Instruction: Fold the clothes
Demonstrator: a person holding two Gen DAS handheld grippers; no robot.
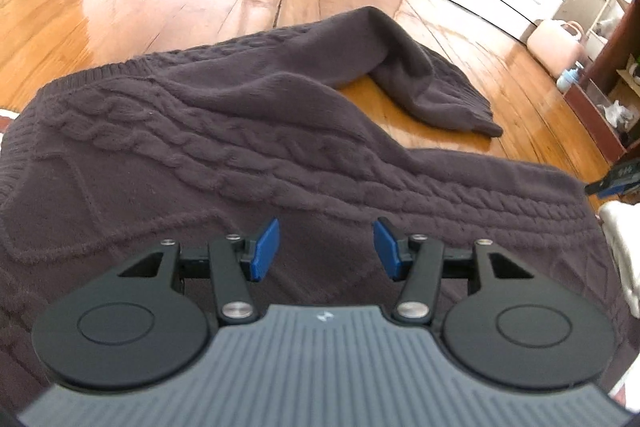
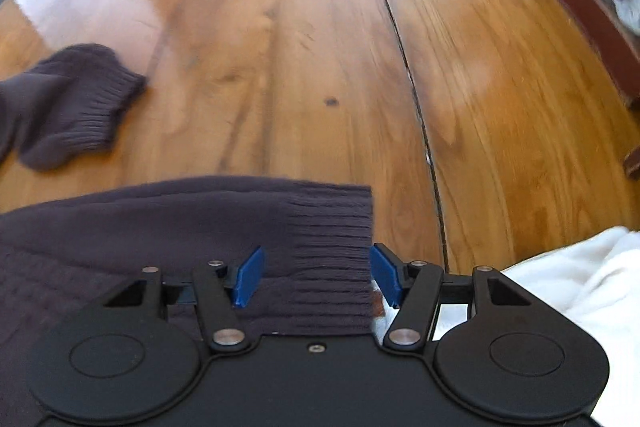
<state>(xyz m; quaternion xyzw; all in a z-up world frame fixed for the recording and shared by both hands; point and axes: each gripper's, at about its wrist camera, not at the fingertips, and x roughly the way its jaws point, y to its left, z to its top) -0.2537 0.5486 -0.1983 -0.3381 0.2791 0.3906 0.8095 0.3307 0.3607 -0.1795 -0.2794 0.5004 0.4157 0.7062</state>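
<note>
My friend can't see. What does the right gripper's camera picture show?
The open right gripper hangs over the ribbed edge of a dark purple-brown sweater on a shiny wooden floor. One sleeve cuff lies at the left, white cloth at the right.

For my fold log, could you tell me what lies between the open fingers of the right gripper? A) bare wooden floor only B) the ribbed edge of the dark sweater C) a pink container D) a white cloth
B: in the right wrist view the right gripper is open, and the sweater's ribbed edge lies flat between its blue fingers.
</note>
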